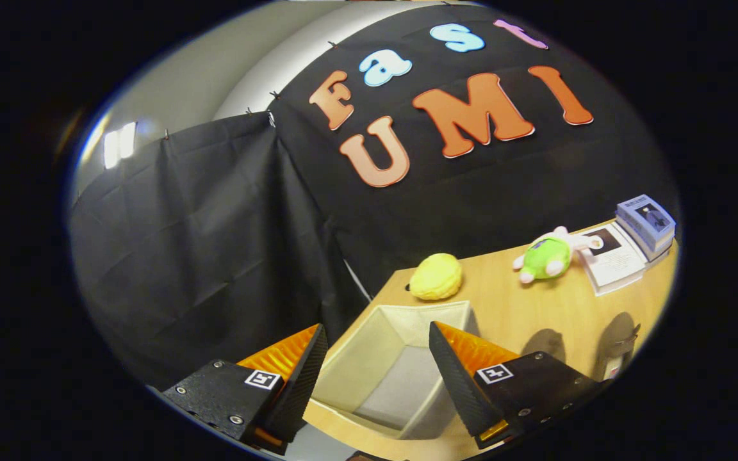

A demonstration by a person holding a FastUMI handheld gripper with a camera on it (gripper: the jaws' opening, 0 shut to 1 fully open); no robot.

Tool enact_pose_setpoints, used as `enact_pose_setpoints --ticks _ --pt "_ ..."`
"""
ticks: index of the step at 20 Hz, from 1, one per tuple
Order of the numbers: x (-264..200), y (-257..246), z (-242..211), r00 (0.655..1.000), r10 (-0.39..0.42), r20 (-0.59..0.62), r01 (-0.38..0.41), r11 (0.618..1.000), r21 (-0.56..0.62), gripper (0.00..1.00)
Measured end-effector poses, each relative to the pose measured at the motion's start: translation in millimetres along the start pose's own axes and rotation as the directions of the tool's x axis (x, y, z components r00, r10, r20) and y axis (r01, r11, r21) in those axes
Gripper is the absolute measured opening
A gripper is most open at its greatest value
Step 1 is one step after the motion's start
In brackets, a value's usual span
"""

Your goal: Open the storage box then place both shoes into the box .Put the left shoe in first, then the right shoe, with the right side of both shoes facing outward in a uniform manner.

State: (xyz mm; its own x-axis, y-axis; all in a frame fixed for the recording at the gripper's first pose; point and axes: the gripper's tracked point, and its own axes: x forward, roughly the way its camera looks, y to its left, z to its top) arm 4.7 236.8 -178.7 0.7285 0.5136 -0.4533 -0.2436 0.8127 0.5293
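Note:
A pale fabric storage box (401,333) stands open on the wooden table (535,314), its inside bare. My gripper (378,342) hovers above the box's near side, tilted, with the two fingers spread wide apart and nothing between them. The box shows through the gap between the fingers and just beyond them.
A yellow lumpy soft object (436,276) lies just beyond the box. Farther right lie a green and white plush toy (548,256), a printed booklet (612,259) and a small blue-grey carton (646,224). A small dark object (619,355) stands by the table's right edge. Black cloth walls close off the back and left.

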Motion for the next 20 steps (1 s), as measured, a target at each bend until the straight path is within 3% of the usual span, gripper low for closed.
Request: enact_pose_setpoints --ticks 4,11,20 --pt "-12.5 -72.0 -21.1 0.988 -0.152 -0.039 0.151 0.988 -0.02 0.96" --pt "-14.0 -154.2 -77.7 0.938 -0.294 -0.185 0.307 0.951 0.045 0.94" --pt "-0.5 -202.5 -139.9 0.866 -0.362 -0.344 0.395 0.918 0.03 0.85"
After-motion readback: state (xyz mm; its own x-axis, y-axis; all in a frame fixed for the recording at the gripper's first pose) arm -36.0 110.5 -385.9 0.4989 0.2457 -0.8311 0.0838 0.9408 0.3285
